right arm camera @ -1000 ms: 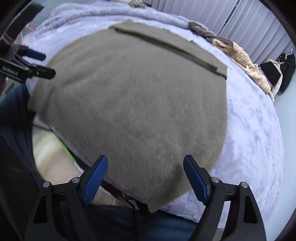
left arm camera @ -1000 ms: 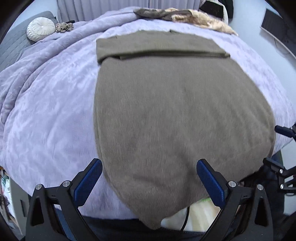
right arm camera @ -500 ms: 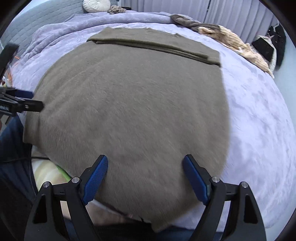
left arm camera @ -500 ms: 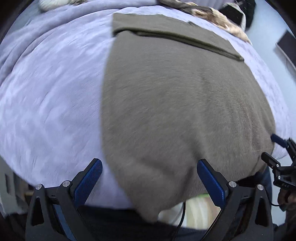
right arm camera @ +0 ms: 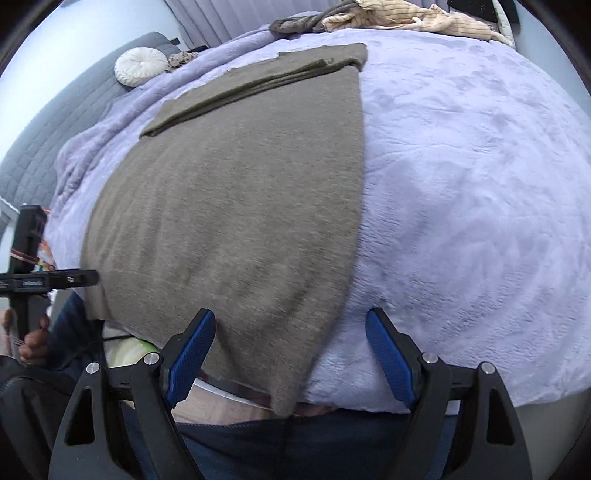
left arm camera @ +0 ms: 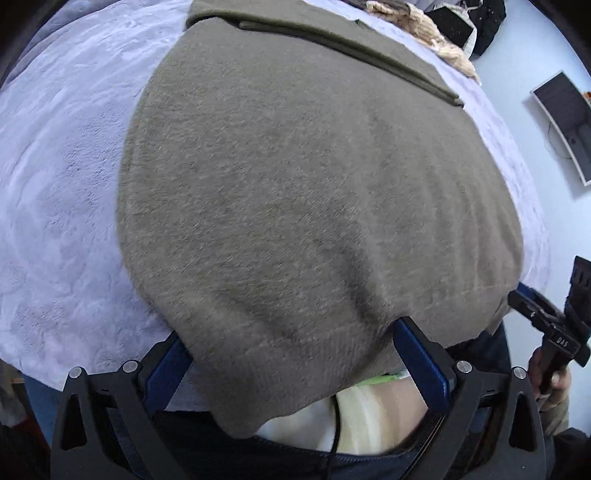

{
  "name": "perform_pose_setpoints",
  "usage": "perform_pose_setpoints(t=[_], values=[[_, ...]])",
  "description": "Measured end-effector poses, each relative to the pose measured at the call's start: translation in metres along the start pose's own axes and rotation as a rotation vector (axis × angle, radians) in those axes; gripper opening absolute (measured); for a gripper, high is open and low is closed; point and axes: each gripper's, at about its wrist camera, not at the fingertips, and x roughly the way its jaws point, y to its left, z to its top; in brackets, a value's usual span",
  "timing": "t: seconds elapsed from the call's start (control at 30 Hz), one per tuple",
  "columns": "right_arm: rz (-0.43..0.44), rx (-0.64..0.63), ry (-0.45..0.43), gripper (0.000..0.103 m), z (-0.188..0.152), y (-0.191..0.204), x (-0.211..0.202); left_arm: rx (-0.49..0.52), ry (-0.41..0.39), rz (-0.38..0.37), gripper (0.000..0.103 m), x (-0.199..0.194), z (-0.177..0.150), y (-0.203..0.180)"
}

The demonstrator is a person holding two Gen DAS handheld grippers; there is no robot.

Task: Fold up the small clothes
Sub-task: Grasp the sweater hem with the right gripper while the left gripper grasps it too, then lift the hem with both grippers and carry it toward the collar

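An olive-brown sweater (left arm camera: 314,192) lies flat on a lavender blanket (left arm camera: 62,177), its far end folded over into a band (right arm camera: 258,81). My left gripper (left arm camera: 291,332) is open wide and straddles the near hem at the sweater's left corner; the cloth lies over the tips of its fingers (left arm camera: 421,365). In the right wrist view my right gripper (right arm camera: 290,314) straddles the near right corner of the sweater (right arm camera: 236,221). Its jaws are closing, with the pads apart from the cloth. Each gripper also shows at the edge of the other's view: right gripper (left arm camera: 546,325), left gripper (right arm camera: 48,280).
A pile of beige striped clothes (right arm camera: 406,18) lies at the bed's far edge. A round white cushion (right arm camera: 140,66) rests by the grey quilted headboard (right arm camera: 44,140). A dark screen (left arm camera: 565,122) is on the wall to the right. A person's jeans (right arm camera: 295,443) are against the near bed edge.
Both grippers sank to the sweater's near hem. The left one now has the hem's left corner between its fingers. The right one slid right and rolled until it straddled the right corner.
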Motion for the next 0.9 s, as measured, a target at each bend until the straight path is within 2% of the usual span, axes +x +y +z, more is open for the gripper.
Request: perform_pose_setpoints(t=[0.07, 0.17, 0.23, 0.37, 0.43, 0.53, 0.57, 0.6, 0.63, 0.67, 0.7, 0.73, 0.9], values=[[0.053, -0.008, -0.019, 0.075, 0.003, 0.0, 0.001, 0.007, -0.02, -0.011, 0.089, -0.001, 0.002, -0.002], [0.064, 0.007, -0.025, 0.059, 0.004, -0.002, 0.008, 0.001, -0.043, -0.027, 0.085, -0.001, 0.004, -0.003], [0.094, 0.032, -0.036, 0.044, 0.005, -0.007, 0.005, -0.021, -0.054, -0.042, 0.081, -0.003, 0.003, 0.004], [0.158, 0.049, -0.046, 0.042, 0.001, -0.009, 0.005, -0.044, -0.058, -0.085, 0.082, -0.008, -0.004, 0.017], [0.168, 0.042, -0.045, 0.051, 0.002, -0.007, 0.01, -0.057, -0.03, -0.104, 0.089, -0.002, -0.003, 0.02], [0.173, 0.043, -0.051, 0.051, 0.005, -0.004, 0.015, -0.045, -0.039, -0.089, 0.088, -0.011, -0.011, 0.024], [0.17, 0.034, -0.047, 0.05, 0.005, -0.003, 0.014, -0.036, -0.046, -0.066, 0.079, -0.01, -0.009, 0.019], [0.154, 0.018, -0.044, 0.043, 0.005, -0.001, 0.013, -0.034, -0.05, -0.047, 0.072, -0.012, -0.01, 0.019], [0.13, -0.004, -0.038, 0.027, 0.005, 0.003, 0.012, -0.039, -0.052, -0.048, 0.057, -0.008, -0.003, 0.011], [0.135, -0.011, -0.032, 0.016, 0.005, 0.005, 0.011, -0.046, -0.058, -0.079, 0.033, -0.014, -0.006, 0.015], [0.171, 0.003, -0.028, 0.011, 0.006, 0.006, 0.01, -0.048, -0.061, -0.101, 0.021, -0.017, -0.005, 0.013], [0.195, 0.019, -0.04, 0.011, 0.006, 0.006, 0.006, -0.044, -0.069, -0.088, 0.011, -0.019, -0.003, 0.009], [0.273, 0.039, -0.116, 0.011, 0.014, 0.01, -0.015, 0.002, -0.114, -0.048, 0.011, -0.039, -0.008, 0.002]])
